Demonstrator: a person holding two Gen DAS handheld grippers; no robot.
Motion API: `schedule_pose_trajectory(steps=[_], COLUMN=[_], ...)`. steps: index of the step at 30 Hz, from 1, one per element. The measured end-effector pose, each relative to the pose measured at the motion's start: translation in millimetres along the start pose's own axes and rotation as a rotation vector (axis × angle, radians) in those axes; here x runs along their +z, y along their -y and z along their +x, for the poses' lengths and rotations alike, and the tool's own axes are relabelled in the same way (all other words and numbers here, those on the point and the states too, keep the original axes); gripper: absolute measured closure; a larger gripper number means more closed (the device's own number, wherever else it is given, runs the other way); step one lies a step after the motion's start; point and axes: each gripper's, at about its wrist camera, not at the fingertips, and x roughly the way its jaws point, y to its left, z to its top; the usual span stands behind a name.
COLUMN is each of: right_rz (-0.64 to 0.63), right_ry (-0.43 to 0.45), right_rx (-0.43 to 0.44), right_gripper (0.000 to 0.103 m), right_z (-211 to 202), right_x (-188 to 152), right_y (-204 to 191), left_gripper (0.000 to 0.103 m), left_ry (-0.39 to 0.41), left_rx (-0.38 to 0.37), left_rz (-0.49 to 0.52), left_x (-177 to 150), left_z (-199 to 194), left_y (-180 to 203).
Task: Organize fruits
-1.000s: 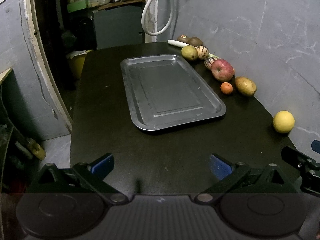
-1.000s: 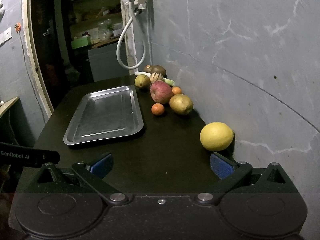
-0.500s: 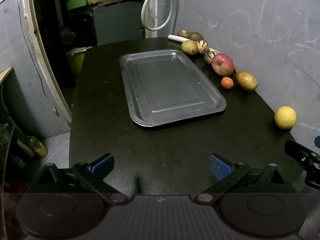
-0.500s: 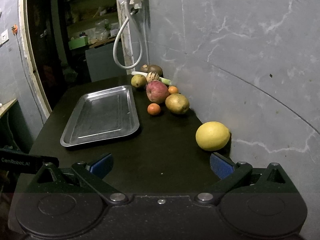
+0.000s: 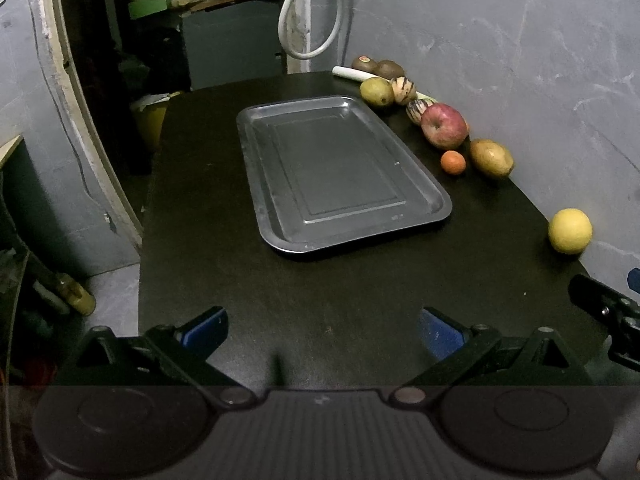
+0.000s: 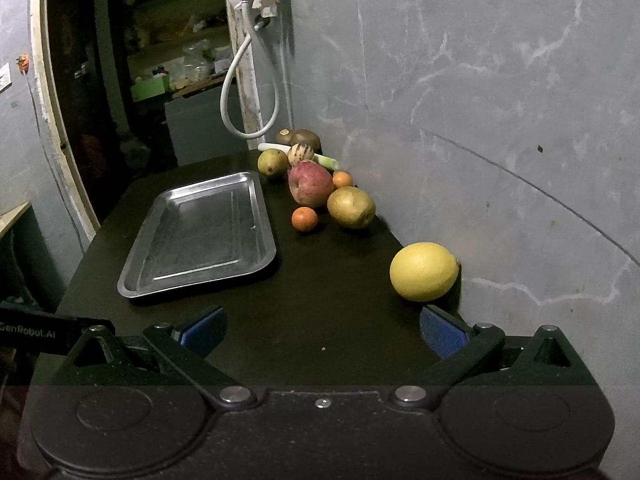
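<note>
An empty metal tray (image 5: 340, 172) (image 6: 200, 236) lies on the black table (image 5: 320, 292). Along the wall to its right sit a yellow lemon (image 5: 570, 231) (image 6: 424, 271), a brownish pear (image 5: 491, 158) (image 6: 351, 207), a small orange (image 5: 453, 161) (image 6: 305, 219), a red apple (image 5: 444, 126) (image 6: 310, 184), striped fruits (image 5: 404, 90), a green pear (image 5: 377, 92) (image 6: 273, 163) and two kiwis (image 5: 378, 66) (image 6: 298, 137). My left gripper (image 5: 322, 332) is open over the table's near edge. My right gripper (image 6: 322, 330) is open, with the lemon just beyond its right finger.
A grey marbled wall (image 6: 480, 120) borders the table on the right. A white hose (image 5: 308, 12) hangs at the far end. A leek stalk (image 5: 352, 74) lies behind the fruits. Left of the table are a drop to the floor and a dark doorway (image 5: 120, 60).
Both grippers drifted slightly; the right one came closer to the lemon, which now looks larger and nearer its right finger. Both stay open. No fruit has moved.
</note>
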Motion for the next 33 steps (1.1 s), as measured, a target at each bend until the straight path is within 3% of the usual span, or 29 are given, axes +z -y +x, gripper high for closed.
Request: schedule_pose_trajectory(steps=[7,13,16,21,33], right_rz=[0.047,0.032,0.057,0.148,0.344], right_ry=[-0.029,-0.065,-0.122,-0.125,-0.109], right_rx=[-0.053,-0.130,-0.177,-0.240,-0.366], right_gripper=[0.001,0.001,0.001,0.001,0.001], right_z=[5,18,28,39,93], right_x=[1,4,9,16,41], right_y=[-10,-26,-27,-22,4], left_gripper=[0.000,0.000,0.000,0.000,0.000], left_ry=[-0.033,-0.013,-0.028,-0.045,-0.022], left_rx=[-0.011,-0.053,-0.065,-0.133,-0.256], left_rz=[0.071,0.123,0.116,0.093,0.256], left_x=[5,17,30,58,144], left_z=[8,18,24,40,110], left_y=[-5,-12,-13,-12,57])
